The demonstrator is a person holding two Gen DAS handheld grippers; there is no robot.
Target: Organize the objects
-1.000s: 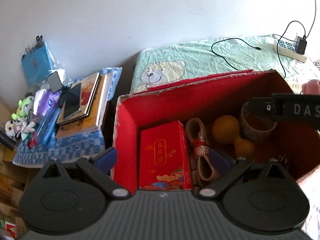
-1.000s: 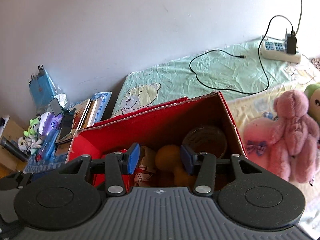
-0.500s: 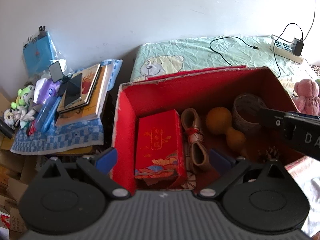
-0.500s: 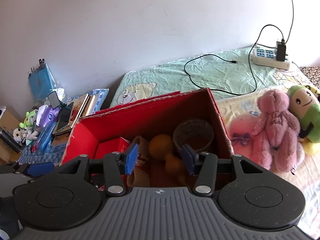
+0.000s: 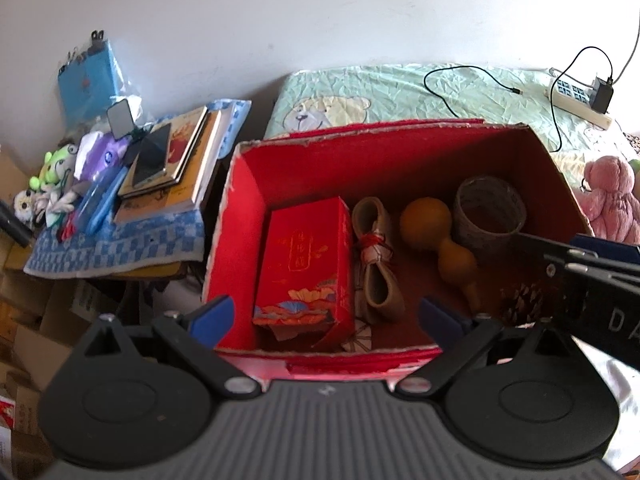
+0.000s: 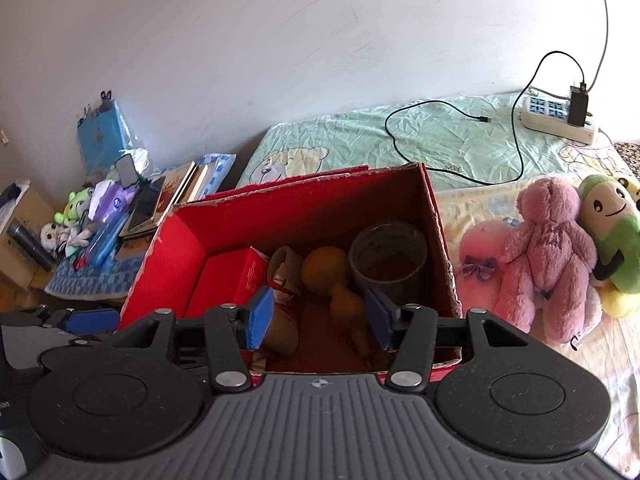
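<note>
A red cardboard box (image 5: 240, 208) (image 6: 172, 256) sits on the bed. Inside lie a red packet (image 5: 306, 260) (image 6: 228, 280), a tan tied strap (image 5: 374, 256) (image 6: 286, 264), an orange gourd (image 5: 438, 232) (image 6: 326, 270), a grey round cup (image 5: 490, 216) (image 6: 388, 258) and a pine cone (image 5: 520, 304). My left gripper (image 5: 330, 320) hangs open above the box's near edge, nothing between its blue pads. My right gripper (image 6: 318, 316) is open too, over the gourd's near end, holding nothing. The right gripper's body shows at the right in the left wrist view.
Pink plush bears (image 6: 540, 248) and a green plush (image 6: 612, 224) lie right of the box. A power strip (image 6: 556, 118) with a black cable (image 6: 452, 148) rests on the green sheet. Books, a phone (image 5: 152, 156) and small toys (image 5: 52, 184) crowd a checked cloth at left.
Both grippers have pulled back and risen from the box, so more of its inside and near edge shows. The plush toys came into the right wrist view. Both stayed open.
</note>
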